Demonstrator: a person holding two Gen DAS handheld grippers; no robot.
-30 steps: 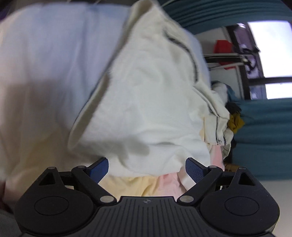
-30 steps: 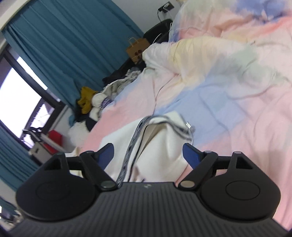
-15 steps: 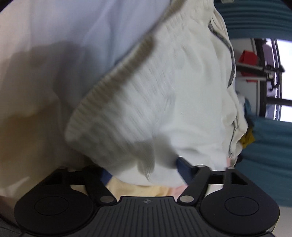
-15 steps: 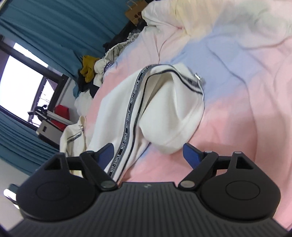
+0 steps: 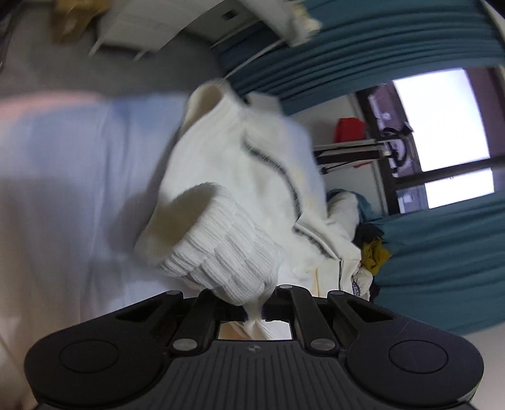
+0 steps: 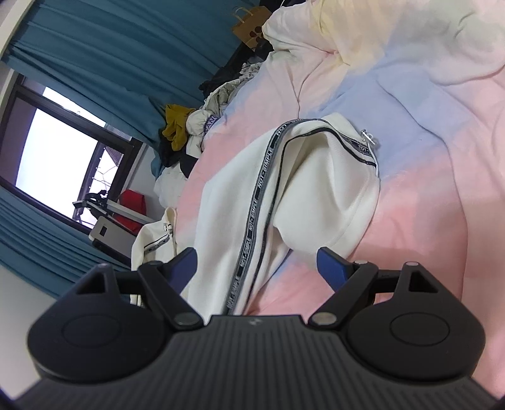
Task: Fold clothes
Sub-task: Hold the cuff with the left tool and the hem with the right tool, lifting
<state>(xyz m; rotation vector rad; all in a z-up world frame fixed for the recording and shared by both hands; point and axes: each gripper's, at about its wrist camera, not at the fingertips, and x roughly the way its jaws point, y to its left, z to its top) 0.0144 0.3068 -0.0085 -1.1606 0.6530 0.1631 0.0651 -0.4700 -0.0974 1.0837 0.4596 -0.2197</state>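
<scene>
Left jaws: we are seeing the left gripper [image 5: 254, 310] closed tight on the ribbed cuff [image 5: 221, 249] of a cream jacket [image 6: 284, 195]; the fabric is pinched between the fingers, which have just been closing on it.
Right jaws: the right gripper [image 6: 255, 265] is standing wide apart, holding nothing; it is hovering over the jacket's striped panel without pressing on it.
Garment: the jacket is lying crumpled on a pastel pink and blue bedspread [image 6: 426, 195], with its sleeve being lifted off the bed by the cuff.
Doing the step well: we are judging that the sleeve needs drawing out straight before it is laid across the body; the free gripper should be pinning or catching the hem so the body is not dragging along.
Containers: a brown paper bag [image 6: 251, 26] is standing beyond the bed; we cannot tell what is in it.
Beyond: a heap of other clothes [image 6: 195, 126] is sitting by teal curtains [image 6: 110, 56].
</scene>
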